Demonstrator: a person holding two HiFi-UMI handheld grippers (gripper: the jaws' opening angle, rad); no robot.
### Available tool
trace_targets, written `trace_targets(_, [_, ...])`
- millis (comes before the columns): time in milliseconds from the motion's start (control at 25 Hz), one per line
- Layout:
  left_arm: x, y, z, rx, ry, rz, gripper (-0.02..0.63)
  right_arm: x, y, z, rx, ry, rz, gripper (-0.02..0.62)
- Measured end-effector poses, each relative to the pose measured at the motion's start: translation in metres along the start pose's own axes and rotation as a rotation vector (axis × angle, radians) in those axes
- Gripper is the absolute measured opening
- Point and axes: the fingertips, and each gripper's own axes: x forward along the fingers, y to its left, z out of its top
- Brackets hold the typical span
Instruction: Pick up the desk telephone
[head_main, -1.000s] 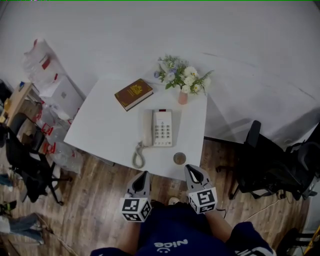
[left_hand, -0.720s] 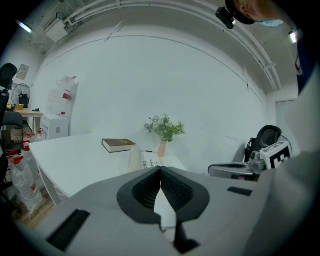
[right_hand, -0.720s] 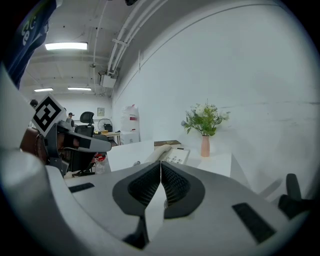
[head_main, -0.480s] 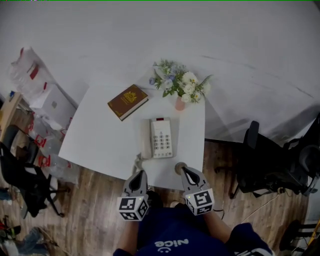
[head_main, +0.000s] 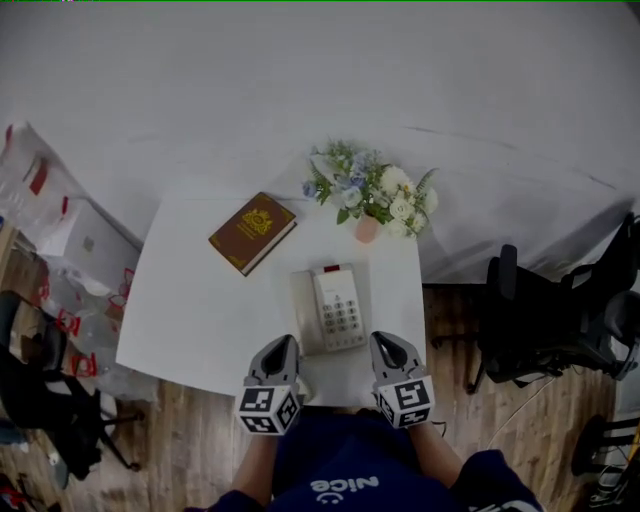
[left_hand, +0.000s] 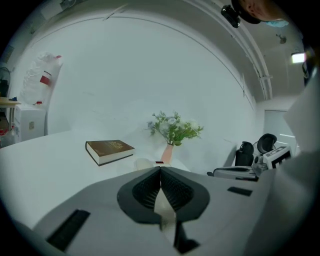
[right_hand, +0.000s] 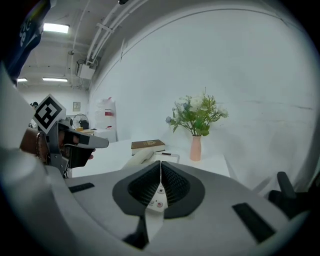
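Observation:
A cream desk telephone (head_main: 330, 309) lies on the white table (head_main: 190, 300), its handset (head_main: 304, 312) on the left side and a keypad on the right. My left gripper (head_main: 284, 343) hovers at the table's near edge, just left of the phone's near end, jaws shut and empty. At the phone's near right corner my right gripper (head_main: 380, 340) is likewise shut and empty. In the left gripper view only the phone's top edge (left_hand: 150, 163) peeks over the jaws (left_hand: 160, 169). The right gripper view shows the handset (right_hand: 142, 157) past its jaws (right_hand: 160, 163).
A brown book (head_main: 252, 232) lies at the table's back left. A pink vase of flowers (head_main: 368, 195) stands behind the phone. Black office chairs (head_main: 545, 320) stand to the right, bags and boxes (head_main: 60, 260) to the left. A white curtain wall runs behind.
Both grippers have advanced from over the floor to the table's near edge, flanking the phone's near end. The phone's cord and the small round thing at the edge are now hidden behind them.

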Motion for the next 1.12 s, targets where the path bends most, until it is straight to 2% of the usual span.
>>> trace_targets(200, [0.018,0.021,0.006,0.007,0.046,-0.063,0.017,0.022,0.001,0.003,0.024,0.013,-0.072,0.025])
trace_targets(360, [0.029,0.033,0.002,-0.018,0.103,-0.085,0.017,0.031,0.002,0.009,0.031,0.039,-0.114,0.025])
trace_targets(520, [0.036,0.041,0.001,-0.067,0.138,-0.094,0.017,0.041,0.003,0.013,0.037,0.059,-0.103,0.025])
trace_targets(640, [0.043,0.038,-0.002,-0.118,0.157,-0.125,0.017,0.048,-0.004,0.006,0.057,0.116,-0.088,0.025])
trace_targets(760, [0.05,0.039,-0.003,-0.149,0.184,-0.119,0.02,0.055,-0.012,0.002,0.078,0.167,-0.069,0.026])
trace_targets(800, [0.051,0.038,-0.004,-0.159,0.197,-0.122,0.035,0.056,-0.015,0.002,0.086,0.179,-0.064,0.026])
trace_targets(840, [0.053,0.036,-0.005,-0.174,0.214,-0.131,0.082,0.057,-0.018,0.002,0.097,0.189,-0.056,0.028])
trace_targets(880, [0.055,0.035,-0.006,-0.193,0.232,-0.14,0.156,0.058,-0.02,0.002,0.112,0.198,-0.045,0.035])
trace_targets(920, [0.057,0.035,-0.008,-0.215,0.25,-0.145,0.198,0.061,-0.022,0.002,0.132,0.207,-0.03,0.061])
trace_targets(1000, [0.061,0.038,-0.011,-0.259,0.278,-0.143,0.217,0.067,-0.026,0.0,0.18,0.23,0.004,0.145])
trace_targets(1120, [0.068,0.042,-0.019,-0.325,0.324,-0.157,0.248,0.078,-0.032,-0.006,0.257,0.269,0.042,0.164])
